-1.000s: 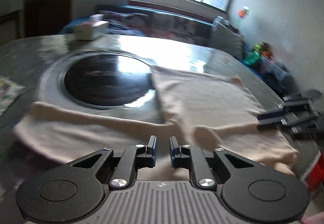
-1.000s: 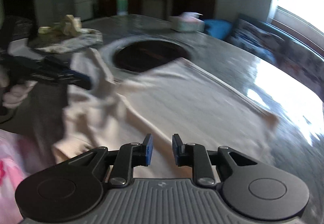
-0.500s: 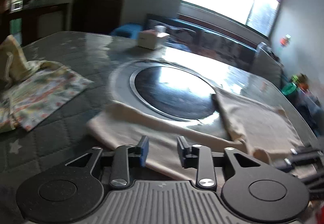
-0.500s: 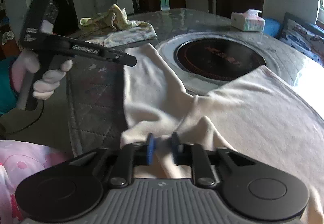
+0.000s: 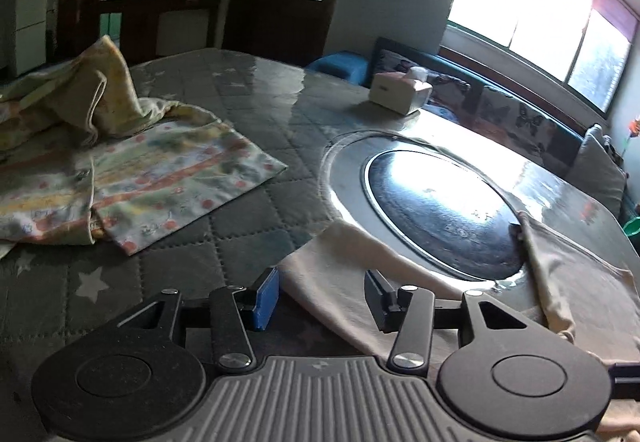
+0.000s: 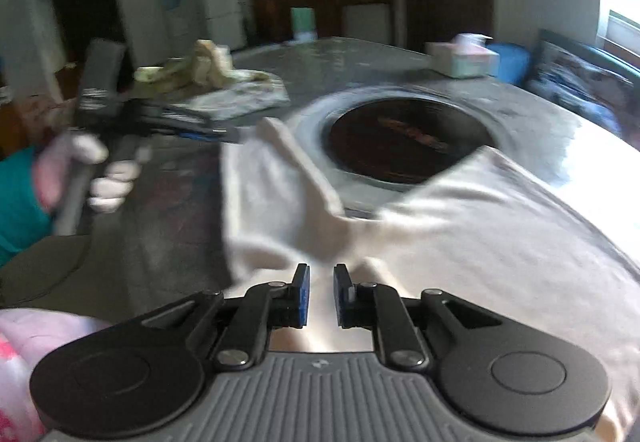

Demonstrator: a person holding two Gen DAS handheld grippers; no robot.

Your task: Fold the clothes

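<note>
A cream shirt (image 5: pixel 568 274) lies spread over the table, partly covering the round dark hob (image 5: pixel 440 210). One sleeve (image 5: pixel 336 266) stretches out flat, and its end sits between the spread fingers of my open left gripper (image 5: pixel 322 298). In the right wrist view the cream shirt (image 6: pixel 480 234) bunches up toward my right gripper (image 6: pixel 322 296), whose pads stand close together on a fold of it. The left gripper (image 6: pixel 168 118) appears there too, held by a gloved hand (image 6: pixel 108 178), its tips beside the sleeve's end (image 6: pixel 276 146).
A patterned garment (image 5: pixel 132 178) lies crumpled and half spread at the table's left. A tissue box (image 5: pixel 400 92) stands at the far side. The quilted table cover (image 5: pixel 192 242) shows in front of the left gripper. A sofa (image 5: pixel 520 114) runs under the window.
My left gripper opened and let go of the sleeve, which now lies flat on the table, and its view swung left. The right gripper stays on the shirt's fold.
</note>
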